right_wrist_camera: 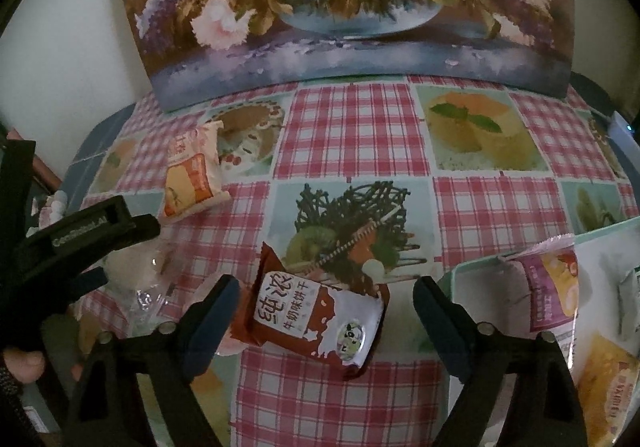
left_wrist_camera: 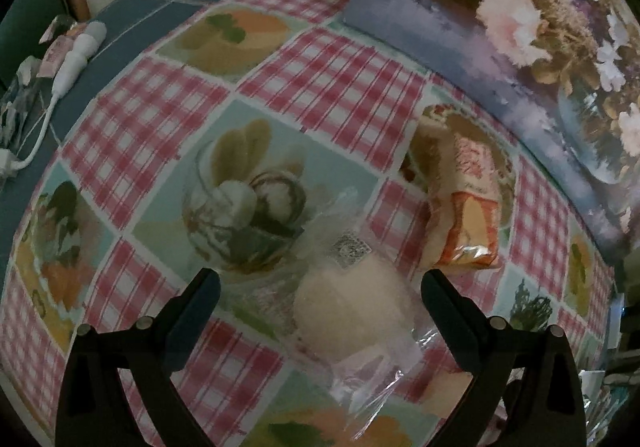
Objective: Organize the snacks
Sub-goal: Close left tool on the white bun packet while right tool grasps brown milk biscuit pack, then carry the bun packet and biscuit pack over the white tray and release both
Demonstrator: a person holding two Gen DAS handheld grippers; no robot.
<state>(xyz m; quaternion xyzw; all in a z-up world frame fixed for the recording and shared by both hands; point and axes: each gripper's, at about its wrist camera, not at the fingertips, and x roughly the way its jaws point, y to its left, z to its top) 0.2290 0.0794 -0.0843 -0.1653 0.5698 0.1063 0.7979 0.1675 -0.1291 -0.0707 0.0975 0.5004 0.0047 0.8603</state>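
A white bun in a clear wrapper (left_wrist_camera: 352,307) lies on the chequered tablecloth (left_wrist_camera: 328,79). It sits between the fingers of my left gripper (left_wrist_camera: 322,287), which is open and not touching it. An orange snack packet (left_wrist_camera: 472,215) lies just beyond it to the right. In the right wrist view, a brown-and-white biscuit packet (right_wrist_camera: 316,315) lies between the spread fingers of my right gripper (right_wrist_camera: 327,287), and the pads stand clear of it. The same bun (right_wrist_camera: 128,267) and orange packet (right_wrist_camera: 192,175) show at the left, with the left tool's black housing (right_wrist_camera: 72,239) above the bun.
A mint-green tray (right_wrist_camera: 452,275) at the right holds several packets, among them a purple one (right_wrist_camera: 552,287). A flower painting (right_wrist_camera: 340,7) leans against the wall at the table's back. A white plug and cable (left_wrist_camera: 76,51) lie at the far left edge. A hand (right_wrist_camera: 20,363) shows lower left.
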